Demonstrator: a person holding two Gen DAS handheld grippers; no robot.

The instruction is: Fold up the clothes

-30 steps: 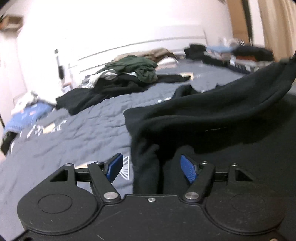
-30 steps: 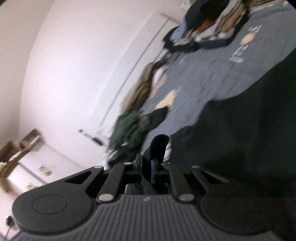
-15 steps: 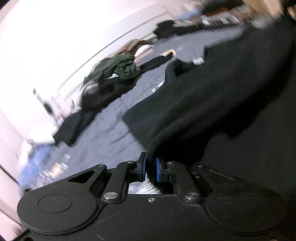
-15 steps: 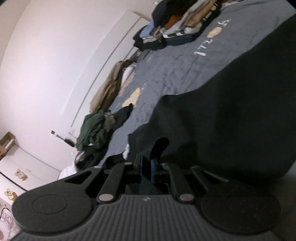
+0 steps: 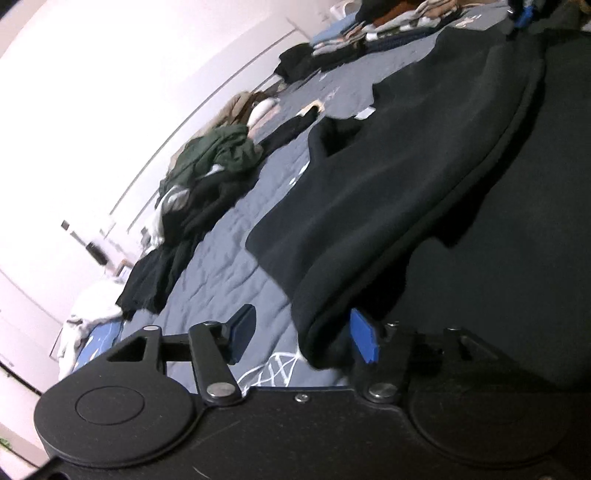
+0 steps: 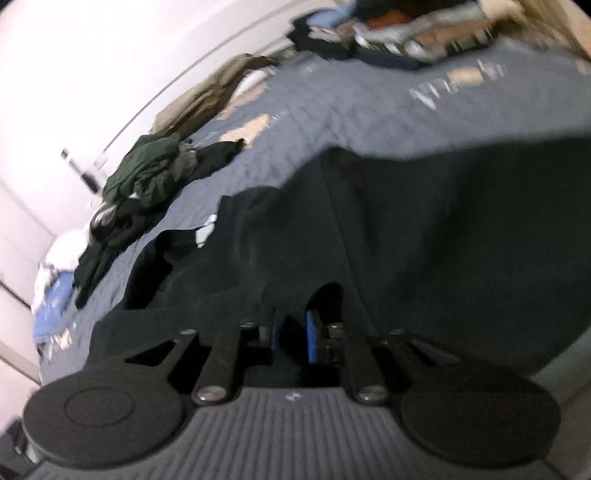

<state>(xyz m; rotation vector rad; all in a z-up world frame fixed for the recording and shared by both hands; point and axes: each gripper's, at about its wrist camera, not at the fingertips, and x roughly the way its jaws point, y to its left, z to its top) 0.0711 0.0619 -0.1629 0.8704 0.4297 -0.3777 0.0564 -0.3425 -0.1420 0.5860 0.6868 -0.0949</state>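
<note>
A black sweatshirt (image 5: 406, 166) lies spread on the grey quilted bed cover (image 5: 229, 273), with one part folded over onto the rest. My left gripper (image 5: 303, 334) hovers low at the near folded edge. Its jaws are opening, and that edge rests loose between the blue pads (image 5: 364, 339), close to the right one. In the right wrist view the same black sweatshirt (image 6: 443, 229) fills the lower right. My right gripper (image 6: 293, 332) sits at its hem with the jaws opening a narrow gap. Dark cloth surrounds the pads (image 6: 313, 336), but nothing looks pinched.
A heap of clothes topped by a green garment (image 5: 221, 155) (image 6: 147, 170) lies along the far side by the white wall. Stacked clothes (image 5: 369, 33) (image 6: 388, 29) sit at the far end of the bed. White and blue cloth (image 5: 92, 325) lies at the left.
The left gripper shut on the sweatshirt's edge, rolled, and has since spread its pads off it. The right gripper, shut on cloth before, has parted its pads slightly. The sweatshirt now lies flatter.
</note>
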